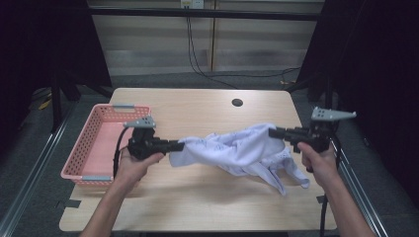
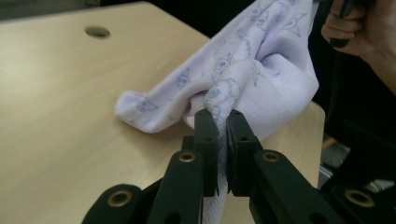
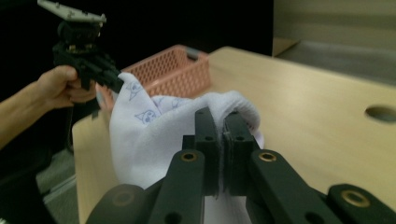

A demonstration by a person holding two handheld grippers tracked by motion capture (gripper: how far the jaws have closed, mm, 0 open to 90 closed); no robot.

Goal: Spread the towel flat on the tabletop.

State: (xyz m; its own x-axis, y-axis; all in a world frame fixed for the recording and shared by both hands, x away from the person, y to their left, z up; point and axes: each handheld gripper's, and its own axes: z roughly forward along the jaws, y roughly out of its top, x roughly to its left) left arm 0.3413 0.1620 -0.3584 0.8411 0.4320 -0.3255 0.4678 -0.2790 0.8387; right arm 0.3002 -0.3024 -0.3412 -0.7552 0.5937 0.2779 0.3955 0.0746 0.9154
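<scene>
A pale lilac cloth with small blue prints (image 1: 237,150) hangs stretched between my two grippers above the wooden table (image 1: 197,207), its lower folds drooping onto the tabletop at the right. My left gripper (image 1: 181,145) is shut on the cloth's left end; in the left gripper view the cloth (image 2: 252,65) is pinched between the jaws of that gripper (image 2: 222,122). My right gripper (image 1: 272,132) is shut on the cloth's right end, and the right gripper view has the fabric (image 3: 154,135) clamped by the gripper (image 3: 220,122).
A pink plastic basket (image 1: 101,143) with nothing visible in it sits at the table's left edge, just left of my left hand. A round cable hole (image 1: 237,102) lies near the table's far edge. Dark floor and rails surround the table.
</scene>
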